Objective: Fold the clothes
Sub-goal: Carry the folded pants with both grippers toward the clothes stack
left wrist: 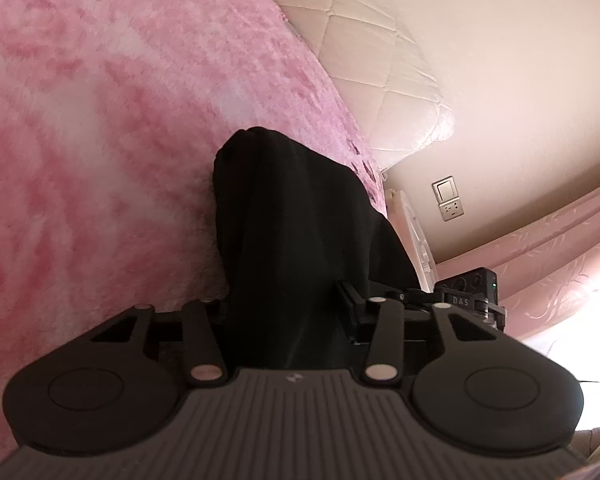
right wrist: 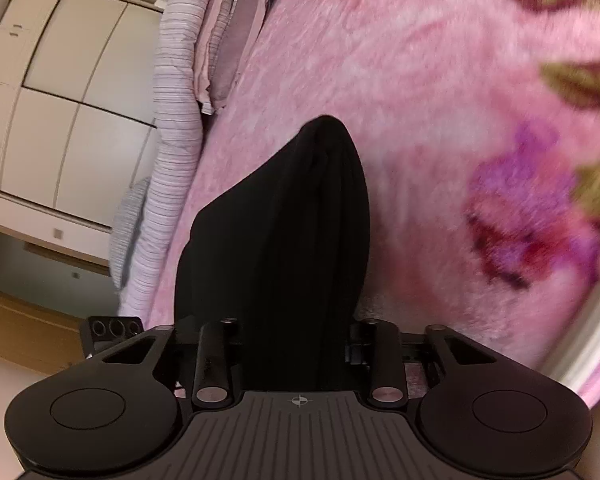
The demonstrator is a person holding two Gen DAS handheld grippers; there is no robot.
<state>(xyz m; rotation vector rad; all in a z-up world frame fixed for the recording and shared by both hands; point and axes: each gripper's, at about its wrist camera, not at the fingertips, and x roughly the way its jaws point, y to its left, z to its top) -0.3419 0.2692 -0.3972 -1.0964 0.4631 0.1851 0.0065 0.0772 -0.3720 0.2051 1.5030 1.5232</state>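
In the left wrist view, the left gripper is seen closed on a black garment, whose cloth fills the gap between the two fingers at the lower middle of the frame. From there the garment runs away from the camera as a bunched, tapering band; its long axis follows the line of the fingers, and its rounded far end points toward the upper middle of the frame. It hangs against a pink plush blanket that fills the left half of the picture. At the upper right a cream quilted headboard is seen, and lower right of it a wall switch with a socket. Just beyond the right finger a small black camera block bearing the letters "DAS" is visible.

In the right wrist view, the right gripper is likewise clamped on the black garment, which again extends forward along the fingers and narrows to a rounded tip pointing up the frame. The blanket lies behind it, with a blurred flower pattern at the right. Striped folded bedding and white wardrobe doors are seen at the left.
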